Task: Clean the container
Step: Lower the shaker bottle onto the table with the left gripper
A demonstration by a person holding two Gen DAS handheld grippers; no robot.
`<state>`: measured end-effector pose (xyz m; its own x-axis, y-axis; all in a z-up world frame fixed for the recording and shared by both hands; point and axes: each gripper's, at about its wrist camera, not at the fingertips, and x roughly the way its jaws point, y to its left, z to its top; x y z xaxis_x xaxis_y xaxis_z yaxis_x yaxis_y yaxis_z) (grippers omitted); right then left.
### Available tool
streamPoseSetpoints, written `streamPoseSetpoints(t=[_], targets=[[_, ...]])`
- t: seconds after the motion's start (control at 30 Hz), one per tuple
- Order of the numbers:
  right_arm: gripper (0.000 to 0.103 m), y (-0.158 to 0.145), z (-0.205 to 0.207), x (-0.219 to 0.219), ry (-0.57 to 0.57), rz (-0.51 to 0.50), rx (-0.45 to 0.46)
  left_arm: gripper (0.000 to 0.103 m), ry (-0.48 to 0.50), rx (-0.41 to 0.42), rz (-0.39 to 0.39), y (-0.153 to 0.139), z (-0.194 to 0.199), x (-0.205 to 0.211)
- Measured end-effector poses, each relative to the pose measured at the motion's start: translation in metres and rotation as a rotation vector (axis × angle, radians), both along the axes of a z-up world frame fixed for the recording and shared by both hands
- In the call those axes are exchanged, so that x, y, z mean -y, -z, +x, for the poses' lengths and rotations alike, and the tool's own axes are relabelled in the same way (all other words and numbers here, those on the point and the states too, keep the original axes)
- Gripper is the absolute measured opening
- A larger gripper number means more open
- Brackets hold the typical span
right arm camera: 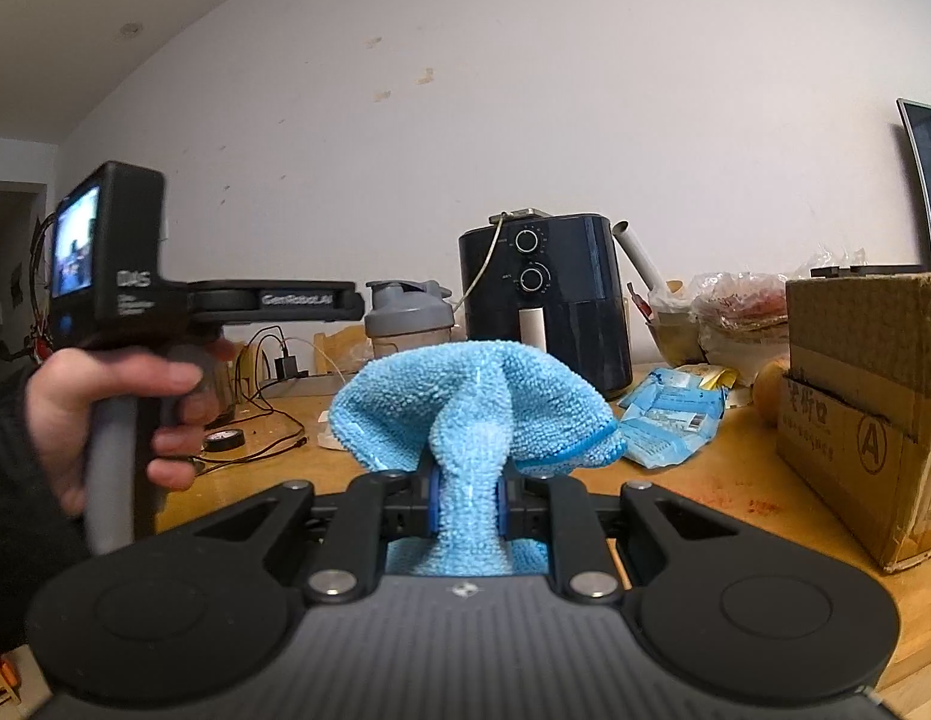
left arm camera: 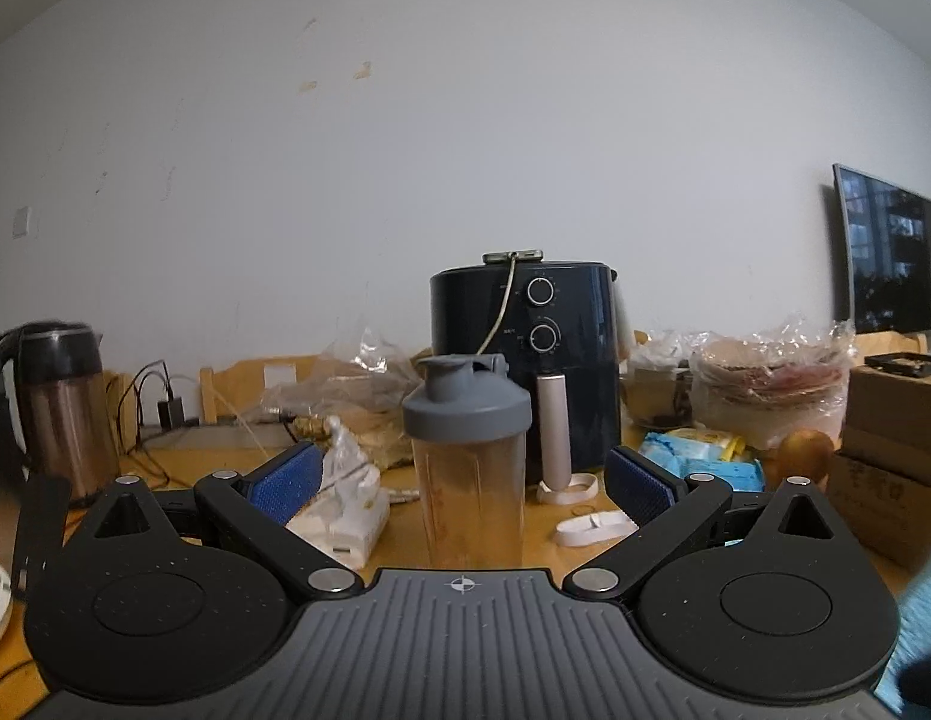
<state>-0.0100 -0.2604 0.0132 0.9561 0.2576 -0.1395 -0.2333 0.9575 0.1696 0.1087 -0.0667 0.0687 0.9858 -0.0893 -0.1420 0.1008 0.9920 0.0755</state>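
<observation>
Left gripper (left arm camera: 462,483): jaws spread wide, empty, aimed level at shaker bottle (left arm camera: 468,462) standing upright dead ahead on desk (left arm camera: 189,468), long axis vertical, grey lid on; nearer than right. Right gripper (right arm camera: 465,504): jaws nearly shut, pinching blue cloth (right arm camera: 474,414), bottle farther off, ahead and left. Behind: air fryer (left arm camera: 555,360). Readable: "GenRobot.AI" on left handle; circled "A" on cardboard box (right arm camera: 861,414).

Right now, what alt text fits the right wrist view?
The right gripper is shut on a blue cloth above a wooden table. At left, a hand holds the left gripper; a shaker bottle, air fryer and cardboard box stand behind.
</observation>
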Motion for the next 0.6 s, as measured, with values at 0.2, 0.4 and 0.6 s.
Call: streamPoseSetpoints(t=[0.2,0.4,0.6], targets=[[0.013,-0.001,0.000,-0.001,0.000,-0.006,-0.006,0.103,-0.026,-0.035,0.000,0.004,-0.020,-0.006],[0.013,-0.002,-0.001,-0.002,-0.004,-0.008,-0.012,0.103,-0.021,-0.070,0.021,0.012,-0.028,-0.007],[0.013,-0.006,0.002,-0.004,-0.010,-0.020,-0.033,0.103,-0.039,-0.158,0.023,0.019,-0.021,-0.008]])
